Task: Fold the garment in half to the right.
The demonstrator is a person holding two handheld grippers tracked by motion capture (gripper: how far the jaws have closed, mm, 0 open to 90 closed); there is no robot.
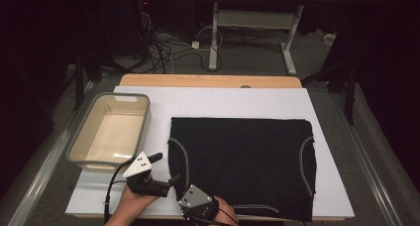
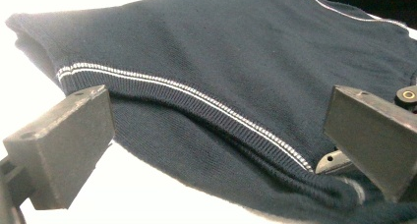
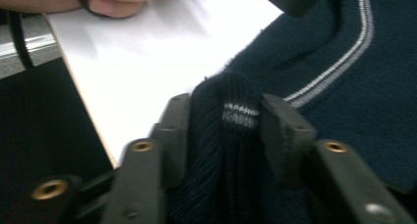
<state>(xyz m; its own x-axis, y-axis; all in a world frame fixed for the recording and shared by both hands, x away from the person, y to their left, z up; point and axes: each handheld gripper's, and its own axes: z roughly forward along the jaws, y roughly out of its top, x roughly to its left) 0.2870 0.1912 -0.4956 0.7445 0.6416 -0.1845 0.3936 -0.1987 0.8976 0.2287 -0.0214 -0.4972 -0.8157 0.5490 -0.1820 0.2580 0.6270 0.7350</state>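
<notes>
**Dark sweater gets pinched at its near corner**

Dark knit cloth with a thin white stripe lies flat on the white board (image 1: 223, 99). It is a sweater (image 1: 242, 166), and it sits to the right of the see-through tub (image 1: 111, 132).

The right gripper (image 3: 221, 121) is at the near left corner of the sweater. Its jaws are pressed together on the ribbed hem (image 3: 236, 111), and a fold of cloth bunches up between them. The left gripper (image 2: 211, 135) waits close by with its jaws wide apart. The striped armhole edge (image 2: 196, 96) lies between them, but the pads do not squeeze it.

To do this step well, the right gripper likely needs to keep both layers of cloth in its pinch. The left one should probably close on the edge before any lifting starts. A slow, even lift by both hands would keep the sweater from sliding off the board.
</notes>
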